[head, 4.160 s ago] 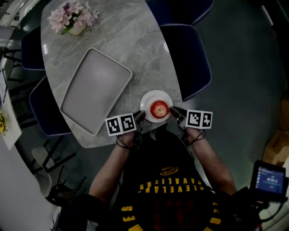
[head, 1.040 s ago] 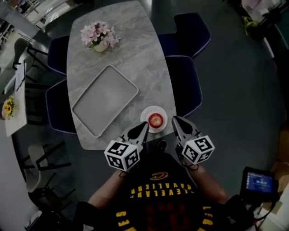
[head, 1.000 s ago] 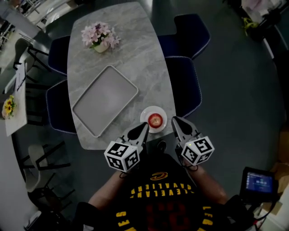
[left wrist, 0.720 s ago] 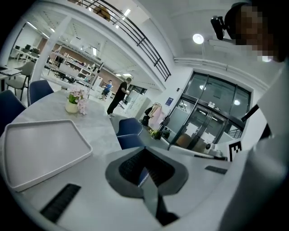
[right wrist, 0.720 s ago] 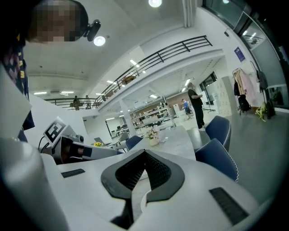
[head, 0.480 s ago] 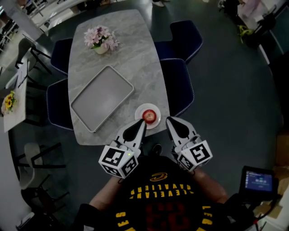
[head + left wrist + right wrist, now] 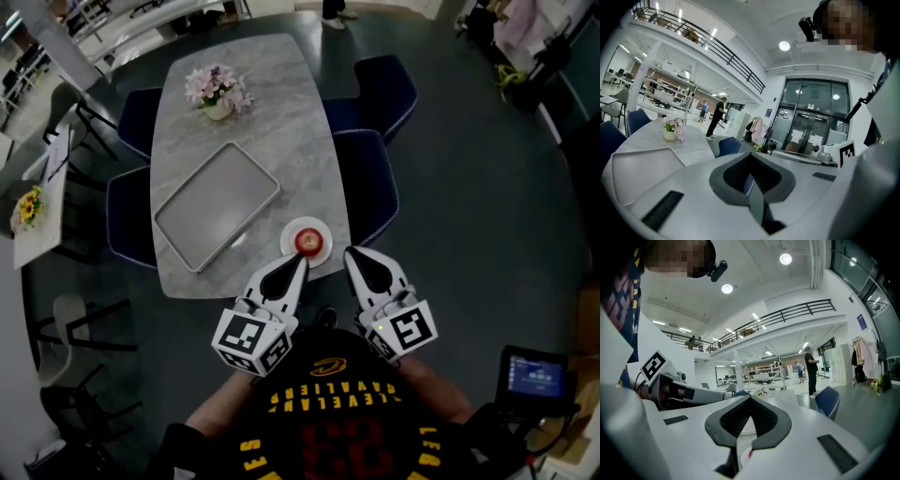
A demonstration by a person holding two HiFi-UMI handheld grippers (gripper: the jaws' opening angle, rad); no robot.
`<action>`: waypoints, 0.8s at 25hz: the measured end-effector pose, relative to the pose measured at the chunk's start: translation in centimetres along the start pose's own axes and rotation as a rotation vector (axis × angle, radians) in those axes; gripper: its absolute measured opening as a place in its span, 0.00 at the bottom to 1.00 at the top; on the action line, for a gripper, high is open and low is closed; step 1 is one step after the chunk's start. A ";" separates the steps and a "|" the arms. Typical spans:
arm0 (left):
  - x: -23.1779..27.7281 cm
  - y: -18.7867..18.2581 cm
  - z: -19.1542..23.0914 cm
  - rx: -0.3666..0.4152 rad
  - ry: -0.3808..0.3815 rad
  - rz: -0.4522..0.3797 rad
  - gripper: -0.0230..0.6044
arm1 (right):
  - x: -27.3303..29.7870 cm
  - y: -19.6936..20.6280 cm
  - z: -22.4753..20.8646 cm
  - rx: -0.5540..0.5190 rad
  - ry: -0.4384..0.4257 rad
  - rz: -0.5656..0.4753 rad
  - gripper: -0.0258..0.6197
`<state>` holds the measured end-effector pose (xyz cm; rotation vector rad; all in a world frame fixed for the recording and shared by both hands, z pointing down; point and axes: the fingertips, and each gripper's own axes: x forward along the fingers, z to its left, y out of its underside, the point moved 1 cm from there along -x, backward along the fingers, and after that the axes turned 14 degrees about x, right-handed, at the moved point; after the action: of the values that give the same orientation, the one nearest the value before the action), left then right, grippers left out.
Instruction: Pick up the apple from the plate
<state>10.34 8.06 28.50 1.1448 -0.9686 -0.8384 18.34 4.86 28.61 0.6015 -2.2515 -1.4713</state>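
Red apple (image 7: 306, 241) sits at centre of white plate (image 7: 290, 248); grey table (image 7: 253, 112) beneath plate. Left tool (image 7: 294, 266) and right tool (image 7: 353, 260) both clenched, empty, held on person's side of plate, one toward each flank, not touching plate. Step in hand: approach, grasp not begun. Next move likely needs one tool's jaws spread, lowered around apple, closed gently.

Marble table (image 7: 281, 122), grey tray (image 7: 217, 206) at its middle, pink flowers (image 7: 217, 89) at its far end, 4 navy chairs (image 7: 370, 187) alongside
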 end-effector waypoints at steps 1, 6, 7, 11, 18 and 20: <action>-0.1 -0.1 -0.2 0.007 -0.001 -0.001 0.04 | -0.2 -0.1 0.0 -0.001 0.001 -0.003 0.05; -0.1 -0.2 -0.1 0.013 -0.018 0.002 0.04 | -0.4 -0.3 -0.3 -0.001 0.003 -0.008 0.05; -0.1 -0.1 0.0 0.014 -0.020 0.005 0.04 | -0.5 -0.2 -0.4 0.000 0.004 -0.009 0.05; 0.4 0.4 0.3 0.025 -0.018 0.015 0.04 | 0.0 0.2 -0.9 0.004 0.003 -0.014 0.05; 0.4 -0.3 0.5 0.047 -0.020 0.018 0.04 | 0.2 0.0 -0.8 0.012 0.002 -0.027 0.05; 0.5 -0.6 0.4 0.056 -0.019 0.018 0.04 | 0.3 -0.2 -1.0 0.014 -0.001 -0.027 0.05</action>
<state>10.11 7.29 28.11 1.1764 -1.0225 -0.8135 18.60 3.88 28.83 0.6384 -2.2648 -1.4702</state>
